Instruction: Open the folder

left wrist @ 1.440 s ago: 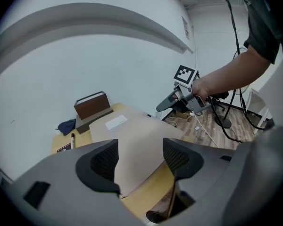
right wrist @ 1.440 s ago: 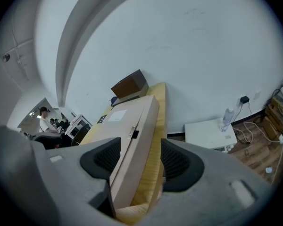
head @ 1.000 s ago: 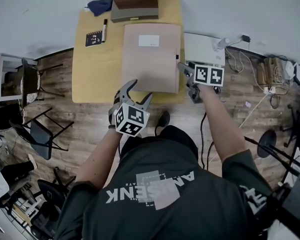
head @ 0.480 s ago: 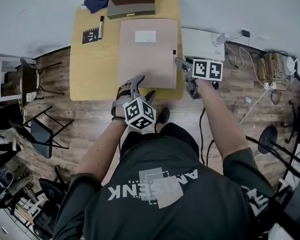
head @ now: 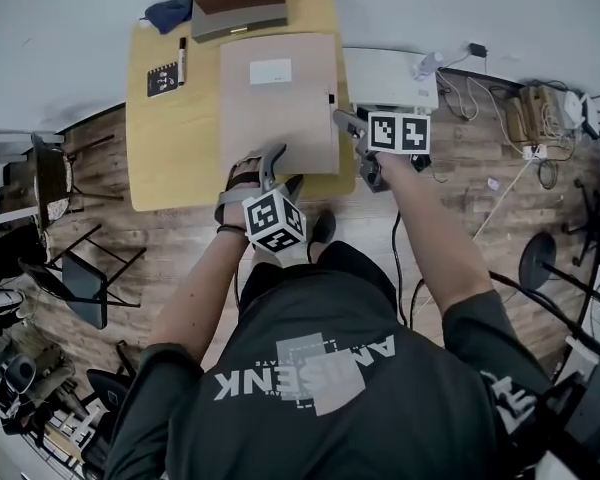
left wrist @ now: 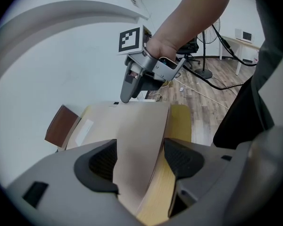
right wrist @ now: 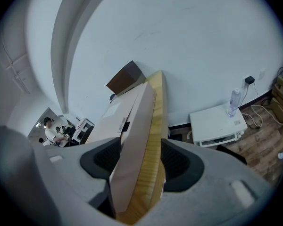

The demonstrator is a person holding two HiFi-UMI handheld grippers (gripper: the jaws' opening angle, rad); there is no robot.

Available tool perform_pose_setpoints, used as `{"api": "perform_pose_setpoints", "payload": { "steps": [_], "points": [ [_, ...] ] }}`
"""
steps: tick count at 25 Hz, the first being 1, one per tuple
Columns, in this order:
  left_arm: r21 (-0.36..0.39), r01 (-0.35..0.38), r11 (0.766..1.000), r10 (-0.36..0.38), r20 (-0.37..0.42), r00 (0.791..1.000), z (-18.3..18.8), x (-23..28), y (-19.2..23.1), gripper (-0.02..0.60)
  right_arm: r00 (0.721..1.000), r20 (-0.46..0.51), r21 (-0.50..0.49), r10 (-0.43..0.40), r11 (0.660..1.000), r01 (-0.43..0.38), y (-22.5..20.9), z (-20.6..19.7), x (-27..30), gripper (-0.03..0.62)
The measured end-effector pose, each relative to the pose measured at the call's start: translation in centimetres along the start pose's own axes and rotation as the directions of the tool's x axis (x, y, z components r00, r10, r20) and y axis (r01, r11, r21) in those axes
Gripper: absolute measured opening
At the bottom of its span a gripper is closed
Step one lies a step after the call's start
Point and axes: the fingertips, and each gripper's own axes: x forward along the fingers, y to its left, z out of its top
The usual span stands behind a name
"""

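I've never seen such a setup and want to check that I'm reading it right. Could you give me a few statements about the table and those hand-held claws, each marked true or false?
1. The folder lies on the yellow table. True.
2. The left gripper is clamped shut. False: its jaws stand apart, with the folder's near edge showing between them.
3. A black marker lies to the left of the folder. True.
4. The brown box sits on the floor. False: it is on the table, at the folder's far end.
5. A bottle stands on the white device beside the table. True.
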Motion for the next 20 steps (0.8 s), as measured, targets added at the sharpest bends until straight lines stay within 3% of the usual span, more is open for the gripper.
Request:
{"api": "perform_pose_setpoints", "payload": {
  "steps": [14, 17, 20],
  "points": [
    [-0.075, -0.047, 0.996, 0.054, 0.105, 0.993, 1.2, -2.5, 2.0, 0.307, 1.000, 0.001, -0.001, -0.011, 1.000, 0.011, -0.2, -0.1, 0.0, 0.252],
    [-0.143, -0.079, 0.986, 0.100, 0.149, 0.984, 1.0, -3.7, 2.6, 0.307, 1.000, 0.007, -0.001, -0.018, 1.000, 0.018, -0.2, -0.2, 0.0, 0.252],
    [-0.288, -0.106, 0.952, 0.173, 0.219, 0.960, 0.9, -5.4, 3.7, 0.307, 1.000, 0.012, 0.001, -0.021, 1.000, 0.021, -0.3, -0.2, -0.1, 0.252]
  ]
}}
